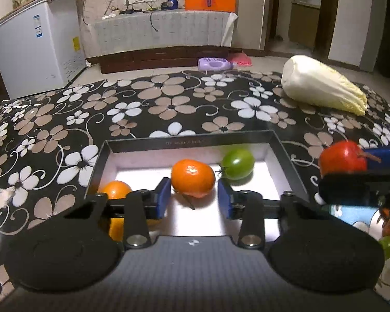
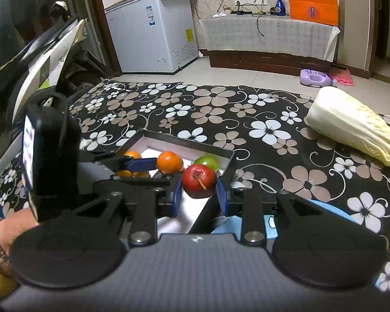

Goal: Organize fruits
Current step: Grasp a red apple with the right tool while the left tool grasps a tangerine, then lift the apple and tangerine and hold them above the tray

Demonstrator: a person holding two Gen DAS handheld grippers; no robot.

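A black box [image 1: 286, 156] with a white floor sits on the floral table. In it lie a green fruit [image 1: 238, 163] and an orange [image 1: 116, 189] at the left. My left gripper [image 1: 192, 196] is open over the box, its pads on either side of a second orange [image 1: 193, 178] with gaps on both sides. My right gripper [image 2: 198, 191] is shut on a red apple [image 2: 199, 180] and holds it above the box's near right corner [image 2: 230, 161]. The apple also shows in the left wrist view [image 1: 342, 159]. The right wrist view shows the orange [image 2: 169, 161] and green fruit [image 2: 208, 161].
A large napa cabbage [image 1: 322, 84] lies on the table at the far right. A blue cloth [image 2: 270, 221] with more fruit [image 1: 387, 245] lies right of the box. A white chest freezer [image 1: 33, 49], a cabinet and a purple bottle [image 1: 215, 64] stand beyond the table.
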